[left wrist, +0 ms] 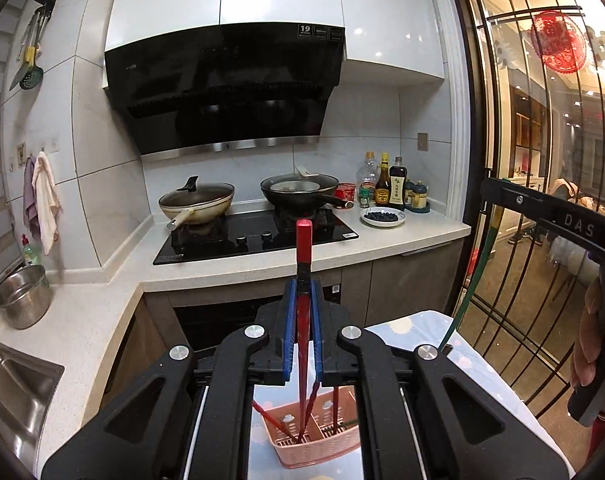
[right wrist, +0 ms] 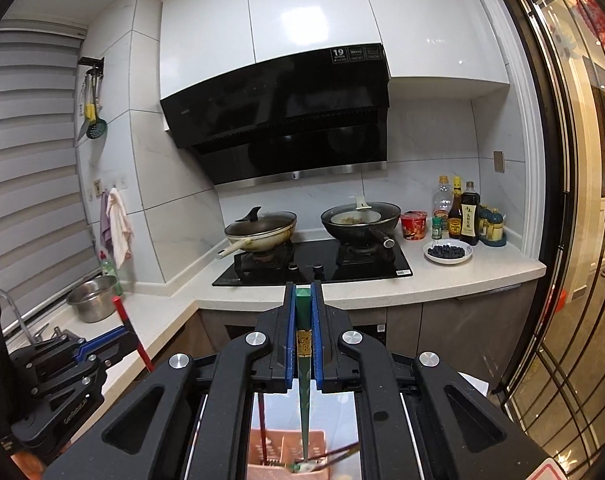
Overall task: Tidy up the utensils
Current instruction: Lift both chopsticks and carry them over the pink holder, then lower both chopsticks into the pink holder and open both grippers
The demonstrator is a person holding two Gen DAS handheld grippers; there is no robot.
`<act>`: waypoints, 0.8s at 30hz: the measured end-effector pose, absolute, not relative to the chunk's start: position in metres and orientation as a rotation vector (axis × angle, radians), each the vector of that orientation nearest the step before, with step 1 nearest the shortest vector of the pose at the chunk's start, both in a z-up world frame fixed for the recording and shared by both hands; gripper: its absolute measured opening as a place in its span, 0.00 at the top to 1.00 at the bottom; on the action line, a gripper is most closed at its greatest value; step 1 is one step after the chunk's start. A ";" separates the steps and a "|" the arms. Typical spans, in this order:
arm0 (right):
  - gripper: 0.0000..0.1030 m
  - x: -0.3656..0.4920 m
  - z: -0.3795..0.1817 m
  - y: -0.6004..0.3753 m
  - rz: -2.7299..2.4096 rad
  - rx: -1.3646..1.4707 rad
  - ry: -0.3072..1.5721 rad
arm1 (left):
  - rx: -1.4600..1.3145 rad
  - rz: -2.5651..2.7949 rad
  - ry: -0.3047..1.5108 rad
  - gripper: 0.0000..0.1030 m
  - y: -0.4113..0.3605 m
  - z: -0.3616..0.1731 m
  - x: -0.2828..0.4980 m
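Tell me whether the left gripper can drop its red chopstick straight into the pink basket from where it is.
Probably yes. The left gripper holds the red chopstick upright, its lower end already down inside the pink basket. Other chopsticks stand there but leave room beside it.

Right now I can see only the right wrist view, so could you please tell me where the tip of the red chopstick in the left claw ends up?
Observer: The red chopstick, pinched in the left claw, reaches down into the left compartment of the pink basket.
Operator: Thank you. Is anything else in that compartment?
Observer: Yes, other red chopsticks already lean in it.
Operator: And the right compartment?
Observer: A dark red chopstick stands in it, past the divider.
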State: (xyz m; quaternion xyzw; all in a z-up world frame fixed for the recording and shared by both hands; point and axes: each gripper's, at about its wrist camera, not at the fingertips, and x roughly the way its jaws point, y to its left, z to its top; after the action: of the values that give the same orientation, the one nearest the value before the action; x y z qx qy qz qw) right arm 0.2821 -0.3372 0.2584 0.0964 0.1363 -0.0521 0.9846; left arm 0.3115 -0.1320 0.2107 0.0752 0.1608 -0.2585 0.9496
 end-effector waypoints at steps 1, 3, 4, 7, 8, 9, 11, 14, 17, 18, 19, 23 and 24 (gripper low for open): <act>0.93 0.290 0.255 -0.338 -0.108 0.194 0.283 | 0.150 -0.524 0.333 0.93 -0.132 0.208 0.316; 0.93 0.302 0.246 -0.340 -0.108 0.197 0.307 | 0.148 -0.525 0.348 0.93 -0.133 0.203 0.325; 0.93 0.308 0.240 -0.341 -0.106 0.200 0.321 | 0.150 -0.524 0.354 0.93 -0.134 0.200 0.328; 0.93 0.324 0.221 -0.339 -0.099 0.200 0.366 | 0.150 -0.523 0.372 0.93 -0.135 0.192 0.337; 0.93 0.328 0.215 -0.338 -0.096 0.201 0.378 | 0.149 -0.522 0.378 0.93 -0.135 0.190 0.339; 0.93 0.331 0.211 -0.339 -0.094 0.203 0.387 | 0.148 -0.522 0.380 0.93 -0.135 0.188 0.340; 0.93 0.336 0.202 -0.338 -0.094 0.206 0.400 | 0.147 -0.523 0.382 0.93 -0.133 0.188 0.341; 0.93 0.338 0.197 -0.337 -0.093 0.209 0.405 | 0.148 -0.521 0.368 0.93 -0.132 0.192 0.338; 0.93 0.338 0.199 -0.336 -0.094 0.206 0.397 | 0.148 -0.520 0.344 0.93 -0.130 0.201 0.336; 0.93 0.339 0.199 -0.335 -0.094 0.203 0.396 | 0.148 -0.521 0.334 0.93 -0.129 0.204 0.334; 0.93 0.339 0.200 -0.335 -0.095 0.200 0.395 | 0.148 -0.520 0.327 0.93 -0.128 0.207 0.333; 0.93 0.341 0.192 -0.333 -0.094 0.197 0.409 | 0.149 -0.521 0.328 0.93 -0.127 0.206 0.332; 0.93 0.341 0.188 -0.333 -0.093 0.199 0.416 | 0.149 -0.519 0.334 0.93 -0.127 0.203 0.333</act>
State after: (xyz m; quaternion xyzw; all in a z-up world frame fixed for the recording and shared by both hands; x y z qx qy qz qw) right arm 0.3411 -0.3326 0.1883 0.0985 0.2060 -0.0462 0.9725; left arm 0.3326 -0.1270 0.2027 0.0734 0.1644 -0.2553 0.9499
